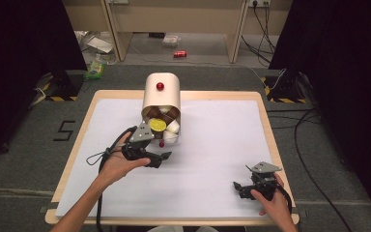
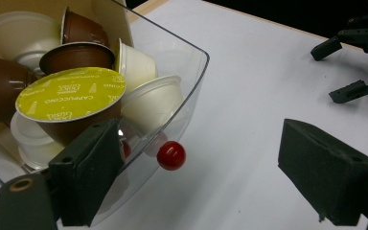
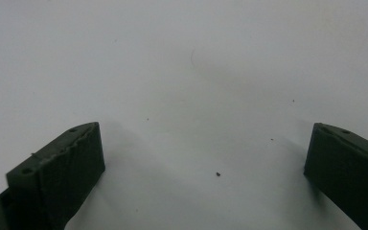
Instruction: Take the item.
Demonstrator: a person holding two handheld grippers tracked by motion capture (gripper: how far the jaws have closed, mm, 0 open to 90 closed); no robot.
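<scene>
I am holding my left gripper (image 1: 158, 157) released beside the capsule dispenser (image 1: 161, 99) at frame centre; my right gripper (image 1: 242, 186), released, is resting lower right on the white-covered bench (image 1: 222, 140); grey carpet (image 1: 24, 154) surrounding.

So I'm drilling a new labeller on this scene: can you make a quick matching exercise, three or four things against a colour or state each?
Things:
1. Capsule lid
2. Knob
3. Left gripper
4. Drawer

Colours or states:
A. Clear plastic, full of capsules
B. Yellow-green, printed "cappuccino"
C. Open, by the drawer front
D. Red, round

Pairs: 1-B, 2-D, 3-C, 4-A
</scene>
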